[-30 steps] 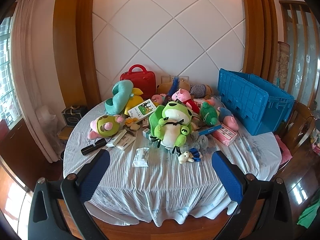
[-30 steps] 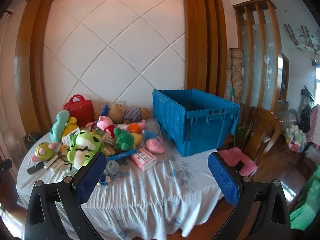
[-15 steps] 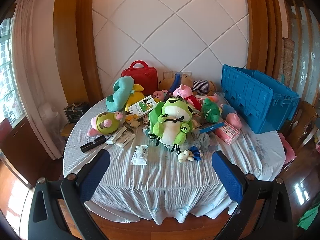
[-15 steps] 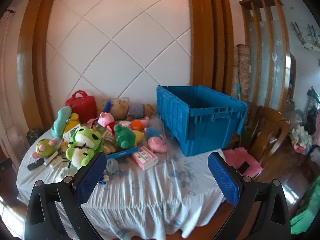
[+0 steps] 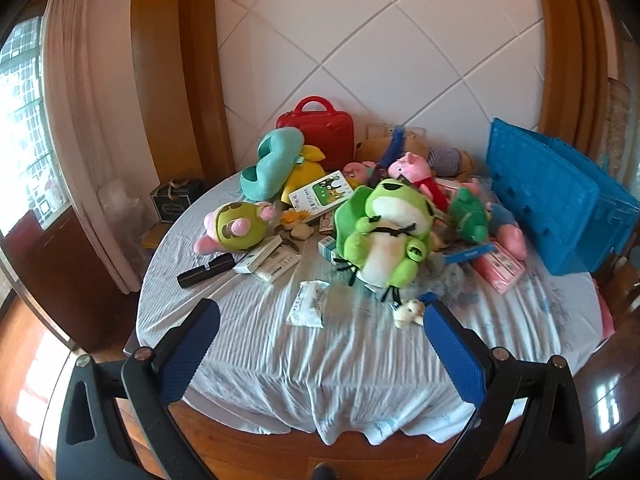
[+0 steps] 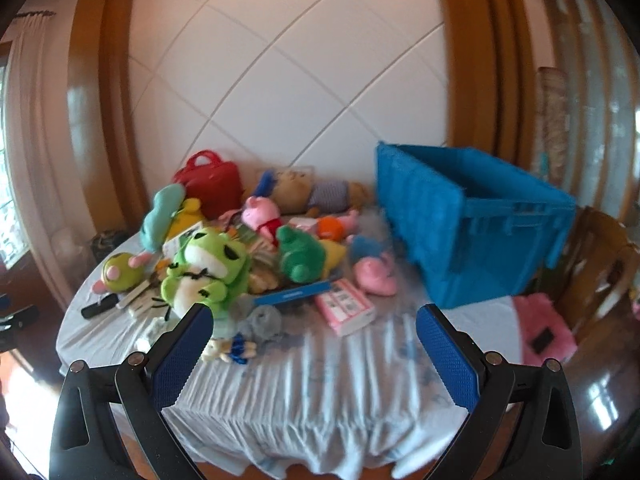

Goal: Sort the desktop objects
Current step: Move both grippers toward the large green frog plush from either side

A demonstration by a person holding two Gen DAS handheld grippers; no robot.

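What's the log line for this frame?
left gripper: open, empty | right gripper: open, empty | toys: on table | blue crate: open

Daylight is admitted through the window (image 5: 24, 128) at the left, and the room is evenly and warmly lit. Glare is reflected off the polished floor (image 5: 28, 380). Straight lines are bowed and the corners blackened by the fisheye lens. The left wrist view is sharp; the right wrist view is smeared by motion blur, most plainly on the blue crate (image 6: 472, 232).
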